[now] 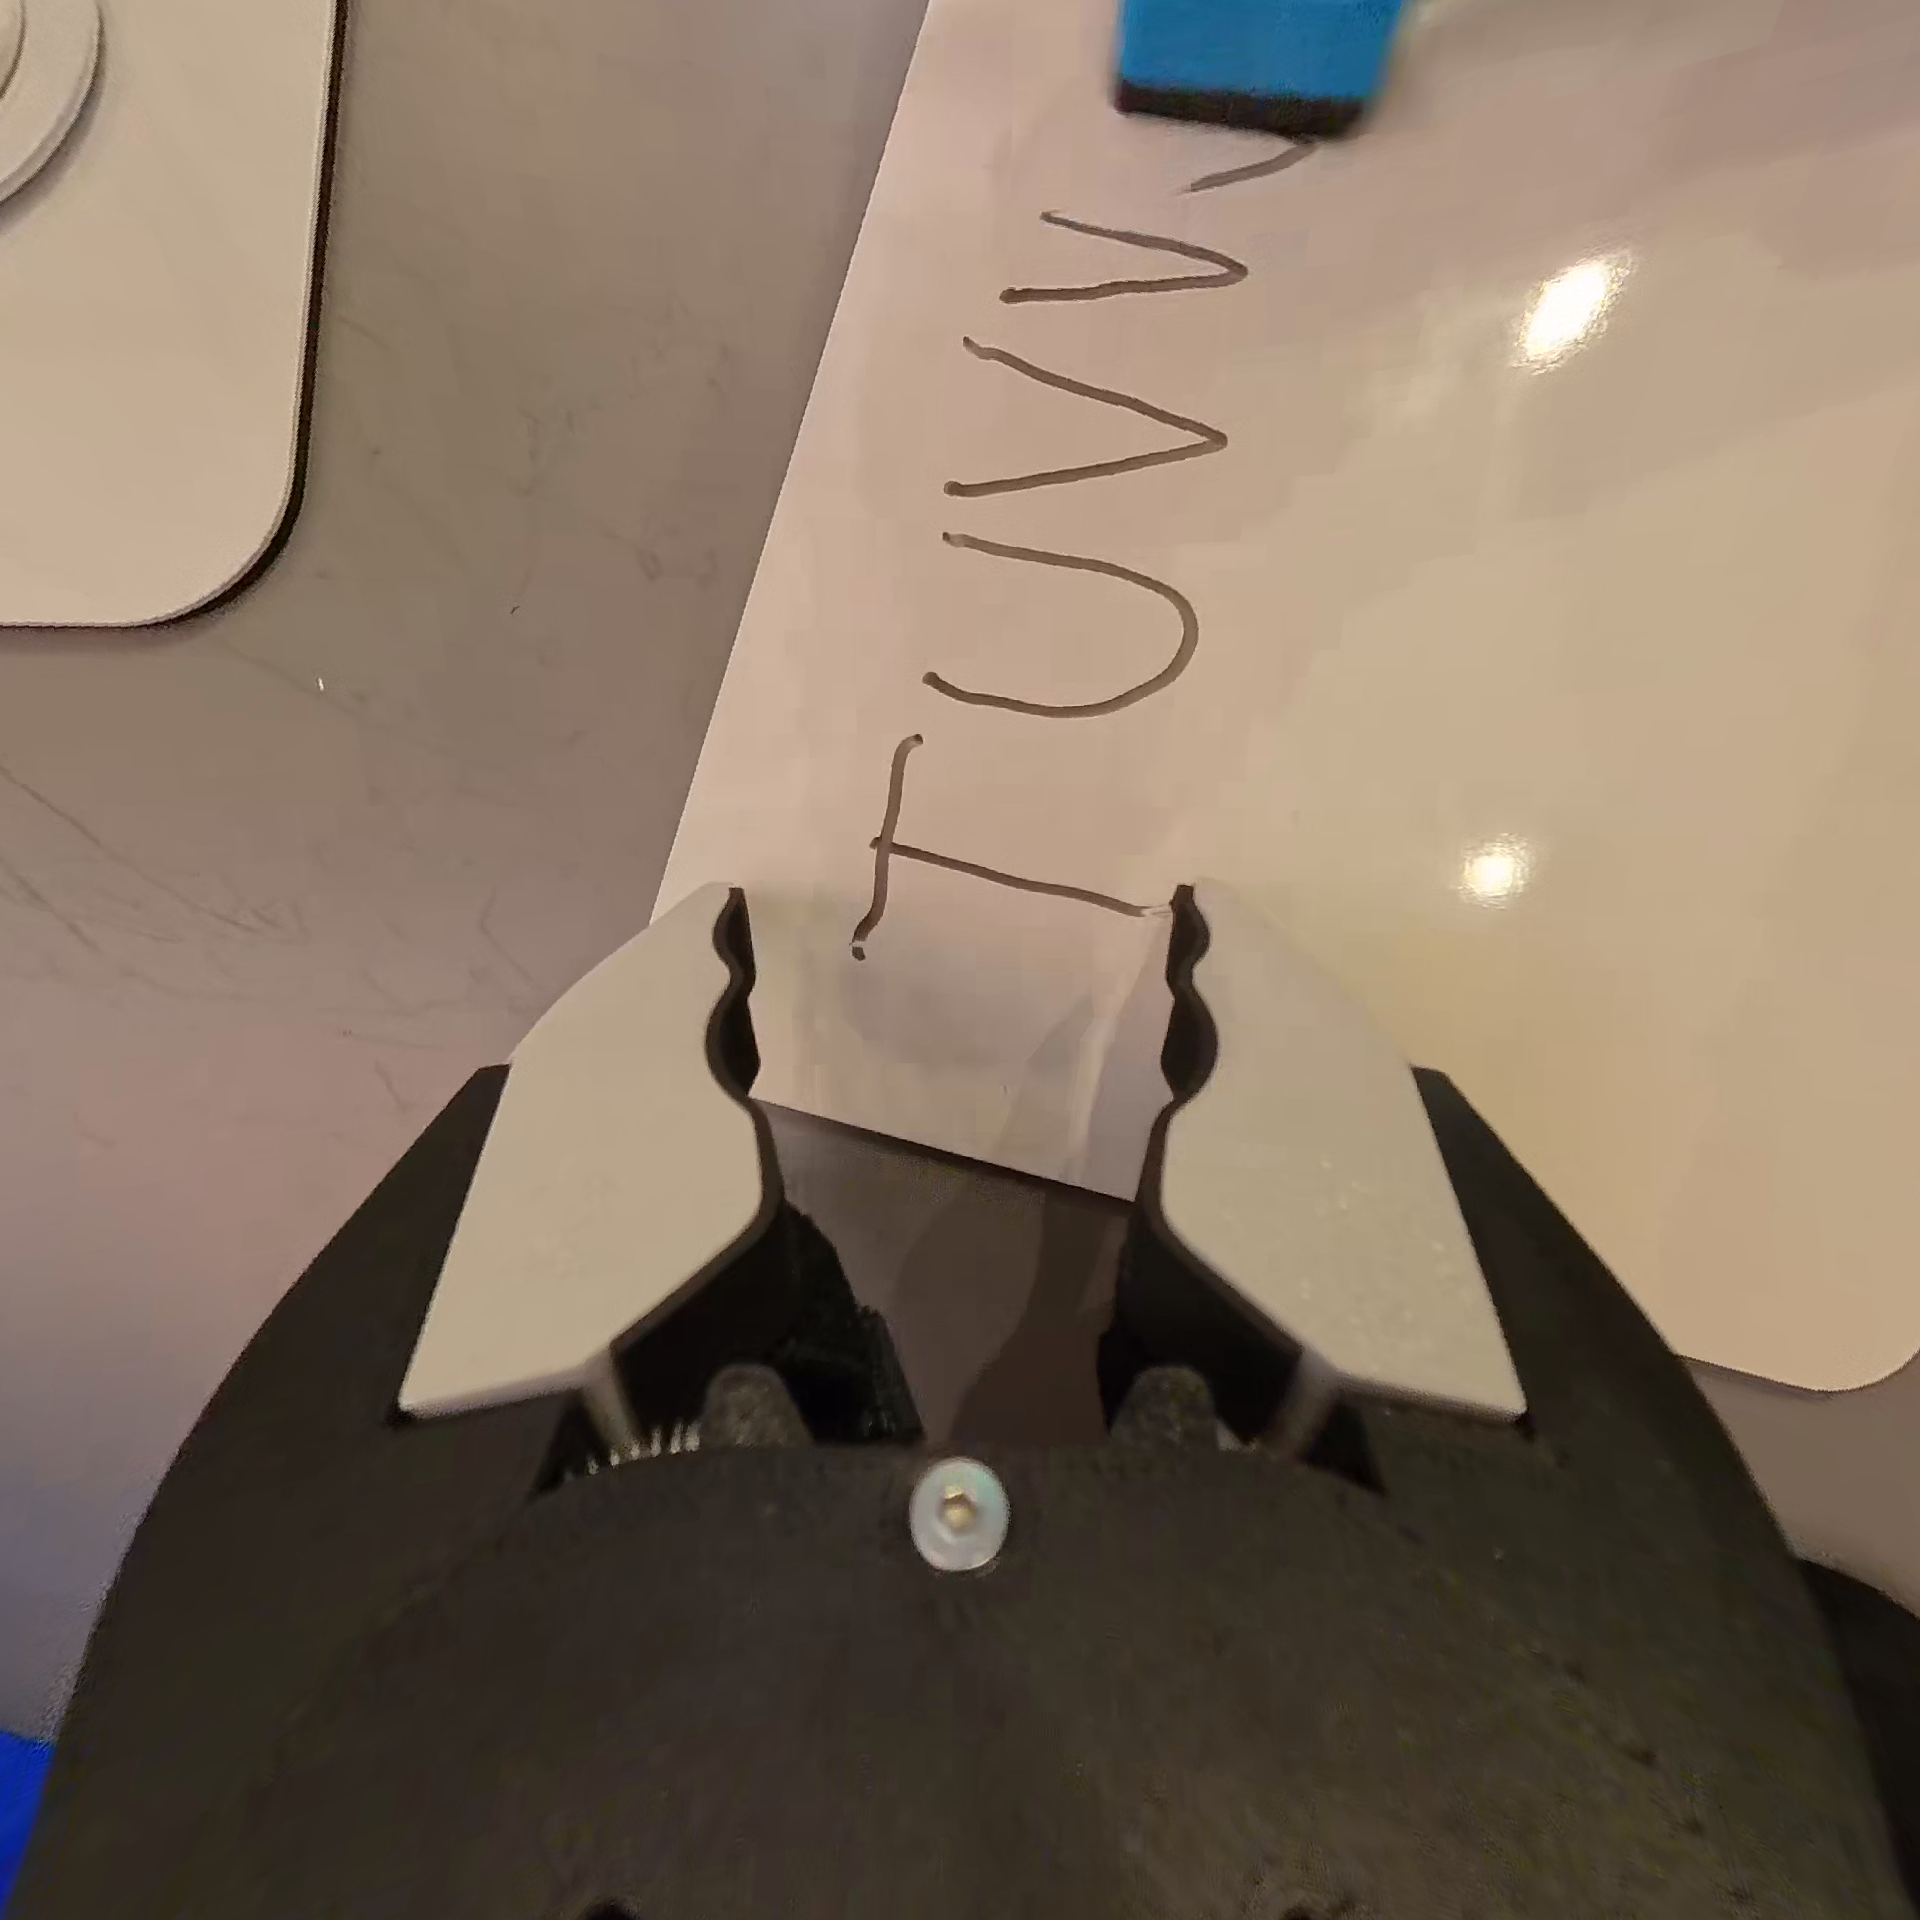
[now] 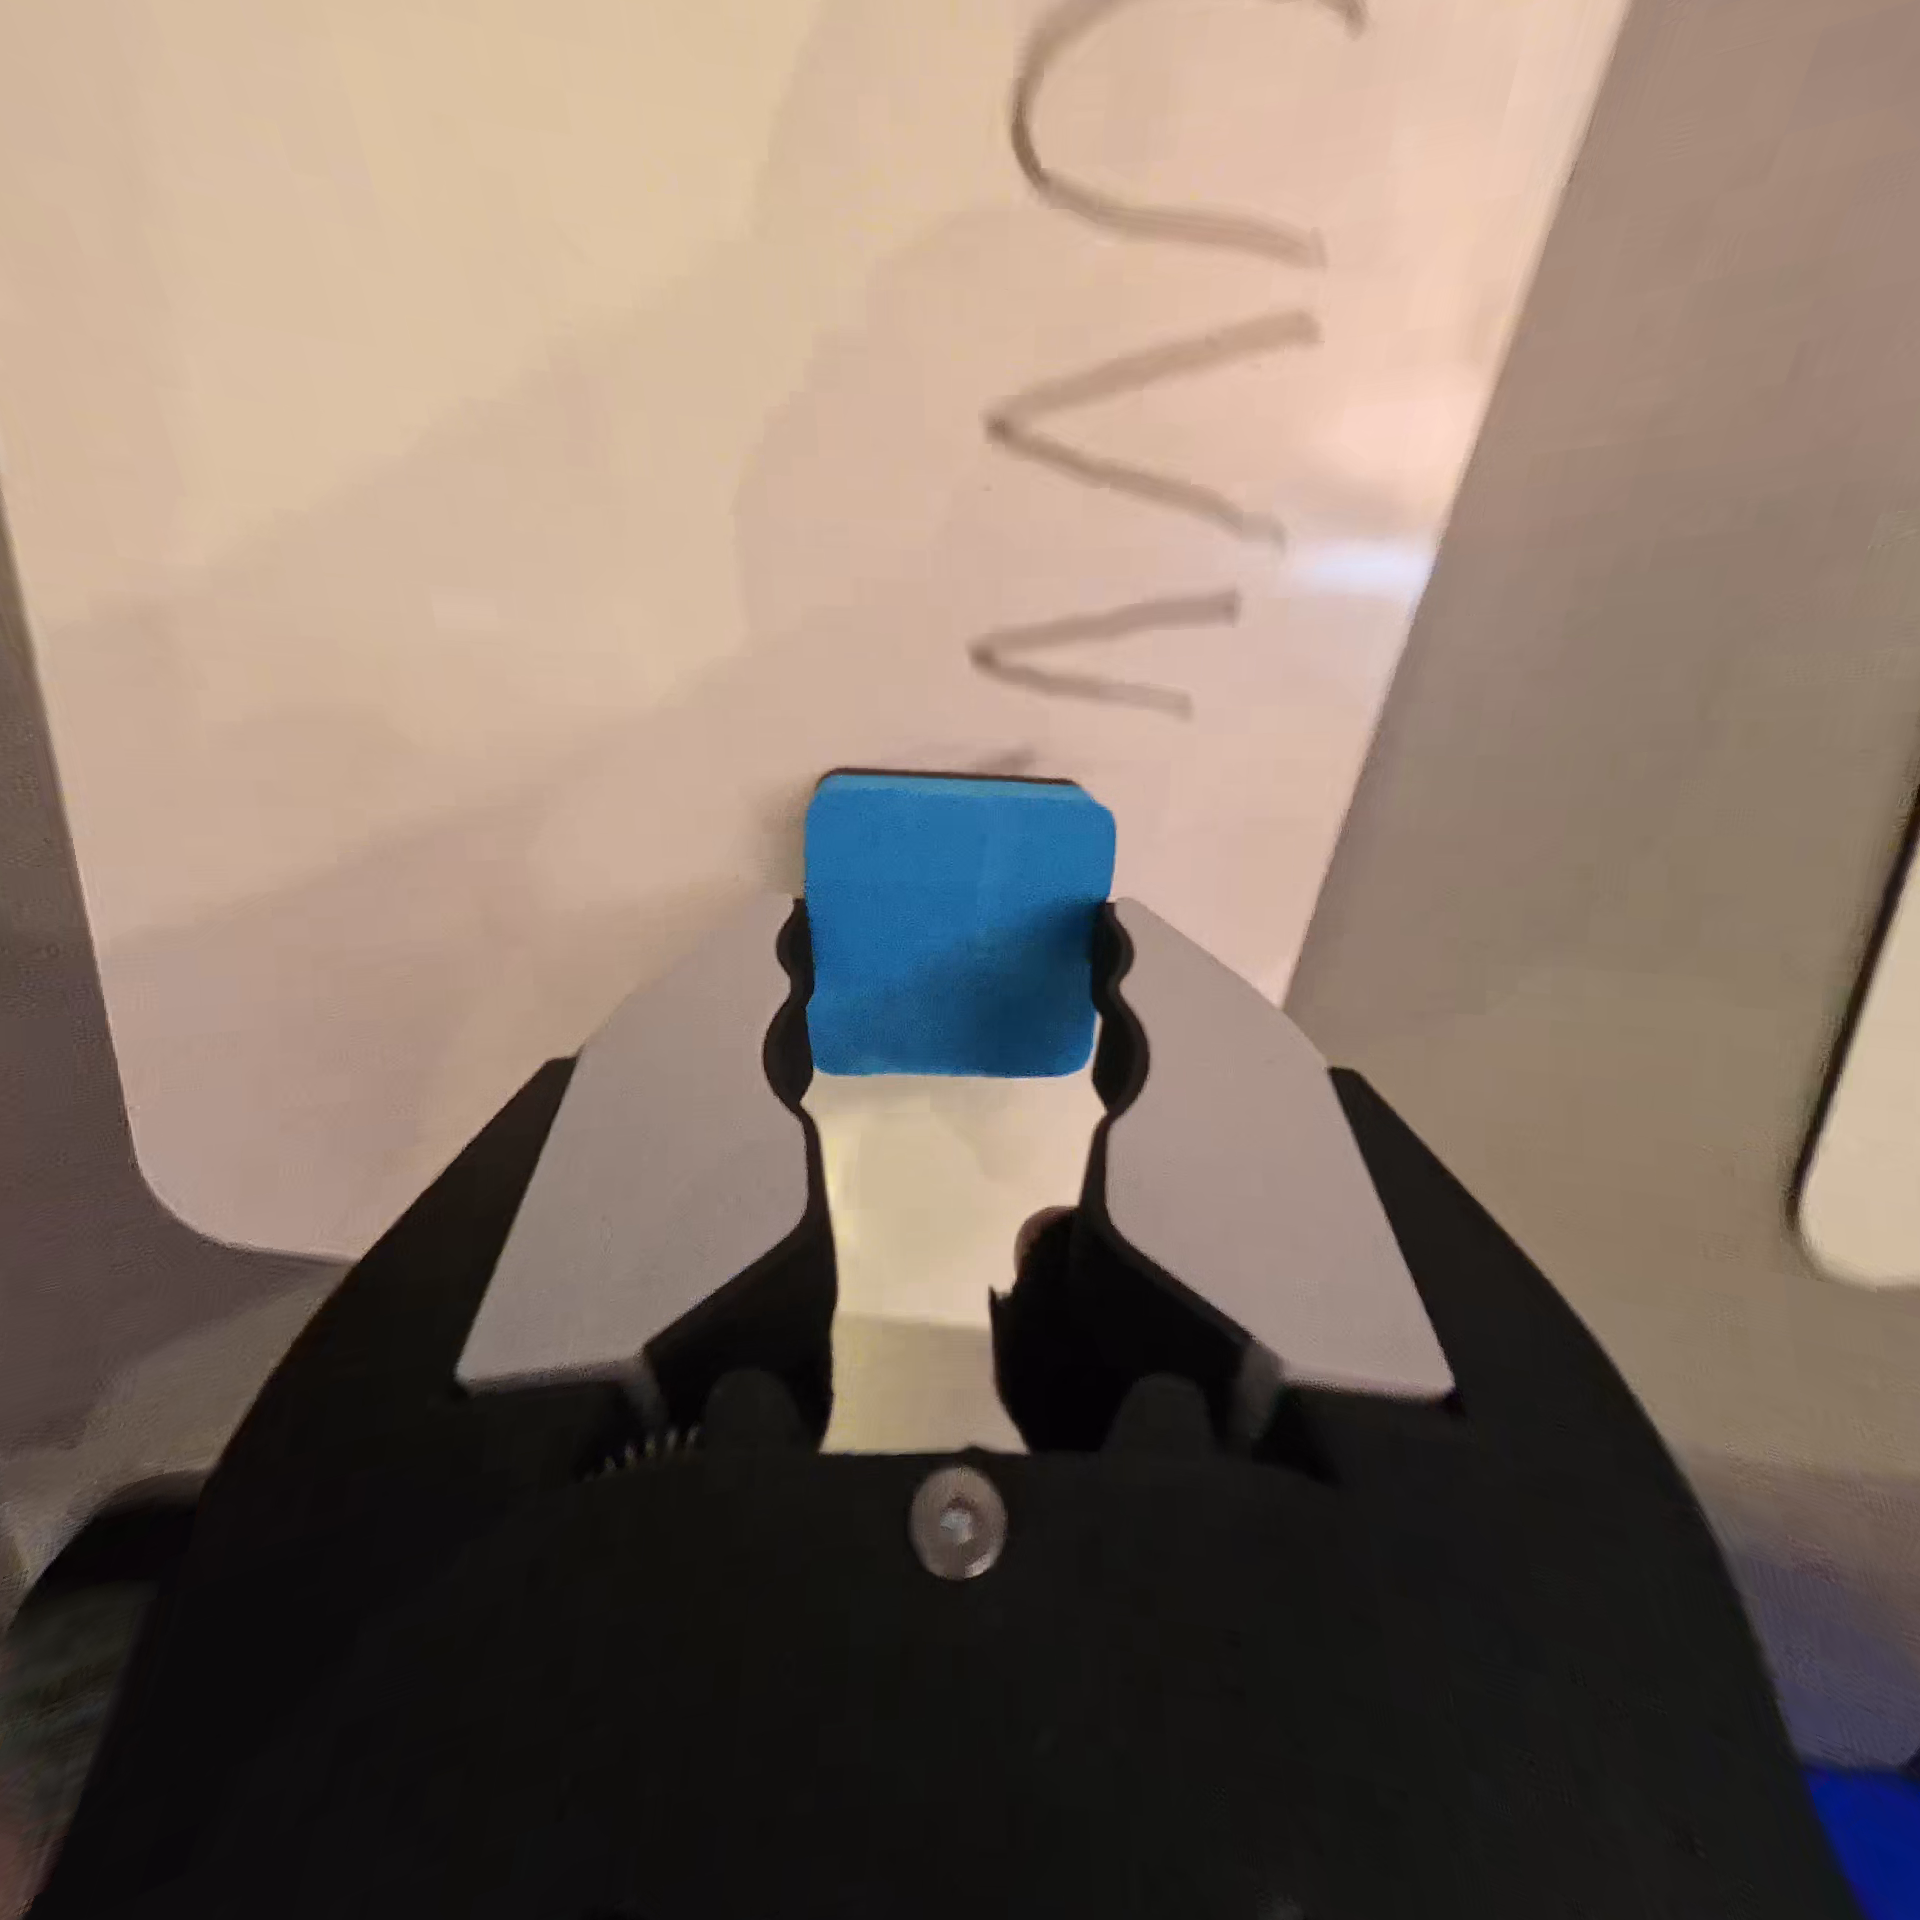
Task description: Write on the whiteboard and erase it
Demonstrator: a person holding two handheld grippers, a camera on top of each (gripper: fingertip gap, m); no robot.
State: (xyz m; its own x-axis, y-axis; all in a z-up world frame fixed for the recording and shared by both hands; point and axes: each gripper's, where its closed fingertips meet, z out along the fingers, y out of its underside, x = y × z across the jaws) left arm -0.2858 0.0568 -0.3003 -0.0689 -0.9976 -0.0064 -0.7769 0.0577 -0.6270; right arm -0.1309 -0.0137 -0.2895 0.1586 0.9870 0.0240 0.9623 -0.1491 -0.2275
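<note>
1. The right gripper (image 2: 951,987) is clamping a small blue foam eraser block with a thin black felt underside (image 2: 951,935); both dark wavy pads (image 2: 792,997) are pressing against the block's opposite sides.

2. The eraser is sitting felt-down on the glossy white rounded-corner whiteboard (image 2: 468,468), right at the near end of the dark handwritten marker strokes (image 2: 1153,468), which are running away toward 12 o'clock in the right wrist view.

3. The left gripper (image 1: 961,935) is hovering over the board's opposite end with its fingers spread wide apart and nothing between them; only the bare board and the first stroke of the writing are showing in the gap.

4. In the left wrist view, the same eraser (image 1: 1236,62) is appearing at 1 o'clock at the top edge, resting on the far end of the writing (image 1: 1081,582).

5. The whiteboard (image 1: 1507,727) is lying flat on a grey marbled tabletop (image 1: 468,727).

6. A second white rounded panel with a dark edge (image 1: 156,364) is lying at 10 o'clock, well apart from the board.
</note>
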